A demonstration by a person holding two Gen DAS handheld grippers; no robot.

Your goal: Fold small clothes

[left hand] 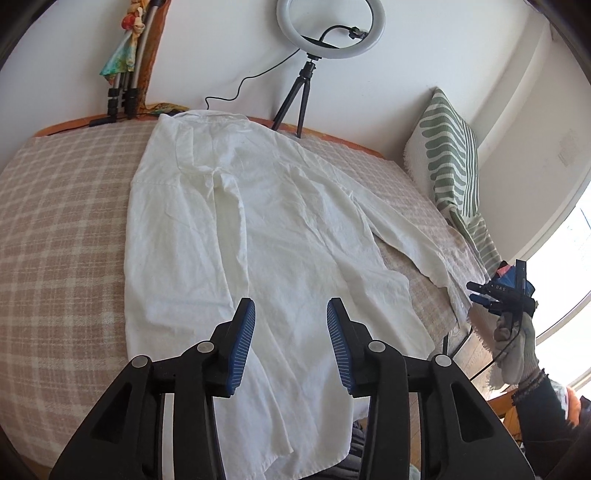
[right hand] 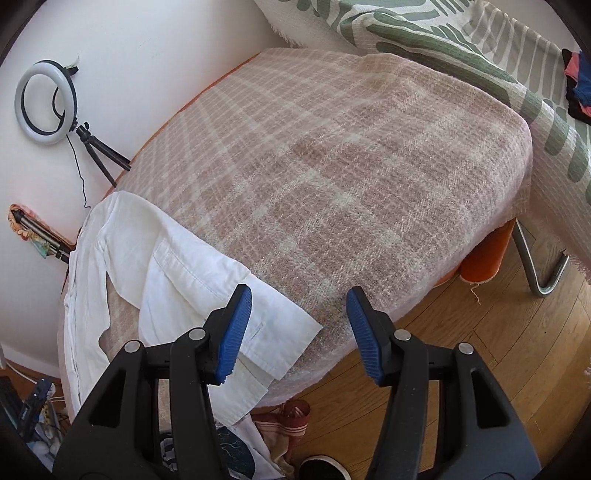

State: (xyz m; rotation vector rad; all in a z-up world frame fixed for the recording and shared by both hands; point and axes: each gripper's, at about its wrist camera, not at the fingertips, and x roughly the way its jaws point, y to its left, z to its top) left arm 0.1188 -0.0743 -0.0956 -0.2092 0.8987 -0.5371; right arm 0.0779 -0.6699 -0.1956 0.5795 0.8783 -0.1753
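We see a white button-up shirt (left hand: 236, 236) spread flat on a bed covered with a pink-and-cream plaid blanket (left hand: 62, 206), its collar toward the far wall and its hem hanging over the near edge. One long sleeve (left hand: 402, 240) stretches out to our right, its cuff reaching the blanket's right edge. Our left gripper (left hand: 291, 345) hovers above the lower part of the shirt with its blue-padded fingers spread wide and nothing between them. In the left wrist view our right gripper (left hand: 480, 293) sits off the right side of the bed, held in a gloved hand (left hand: 517, 347), just beside the sleeve cuff; from this view we cannot tell whether it touches the fabric. The right wrist view shows our right gripper (right hand: 300, 332) with its fingers likewise wide apart and empty, one pad above the sleeve cuff (right hand: 280, 332) at the corner of the blanket (right hand: 332, 166), the other over the blanket edge. A ring light (left hand: 330, 26) on a small black tripod (left hand: 299, 96) stands at the far wall behind the collar. A green-and-cream patterned cushion (left hand: 447, 147) leans at the right of the bed. Wooden flooring (right hand: 480, 369) shows below the bed edge.
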